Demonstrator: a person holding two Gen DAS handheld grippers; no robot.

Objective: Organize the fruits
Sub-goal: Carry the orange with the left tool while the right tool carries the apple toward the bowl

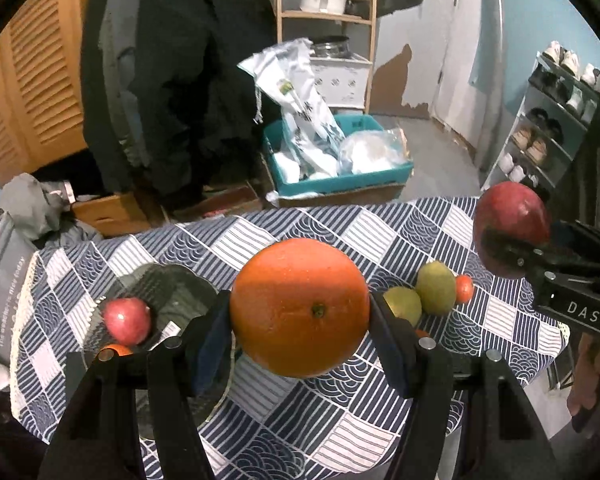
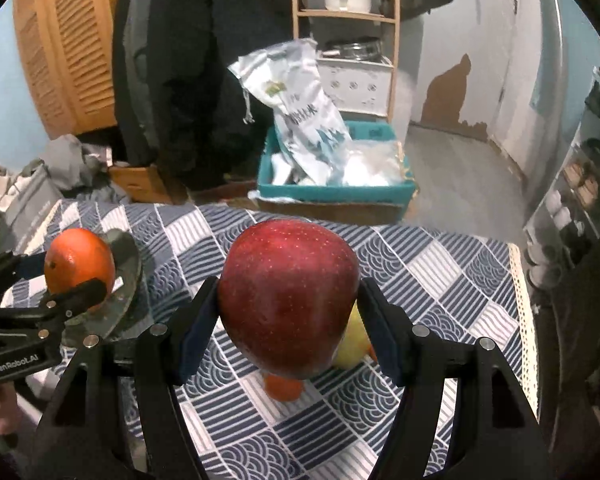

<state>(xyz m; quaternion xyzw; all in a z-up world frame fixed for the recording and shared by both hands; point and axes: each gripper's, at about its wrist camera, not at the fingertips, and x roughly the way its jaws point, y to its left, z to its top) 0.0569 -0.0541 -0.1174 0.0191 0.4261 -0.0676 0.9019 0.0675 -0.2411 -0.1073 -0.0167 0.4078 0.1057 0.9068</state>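
Clamped between the pads of the left claw (image 1: 300, 312), a big orange (image 1: 300, 306) hangs above the checked surface (image 1: 340, 420); the glass plate (image 1: 172, 280), already holding a small red apple (image 1: 126, 320), lies just down and to that claw's left. The right claw (image 2: 288, 300) grips a large red apple (image 2: 288, 296) farther from the plate, so I'd expect the left hand to deliver first.

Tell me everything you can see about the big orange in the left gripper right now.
The orange is large, round and bright, with dimpled, slightly glossy peel and a small dark stem scar facing the left camera. It looks whole and unmarked. The left gripper holds it clear above the checked tablecloth, one dark pad pressing each side. Nothing else touches it. From the right camera it hangs in front of the glass plate.
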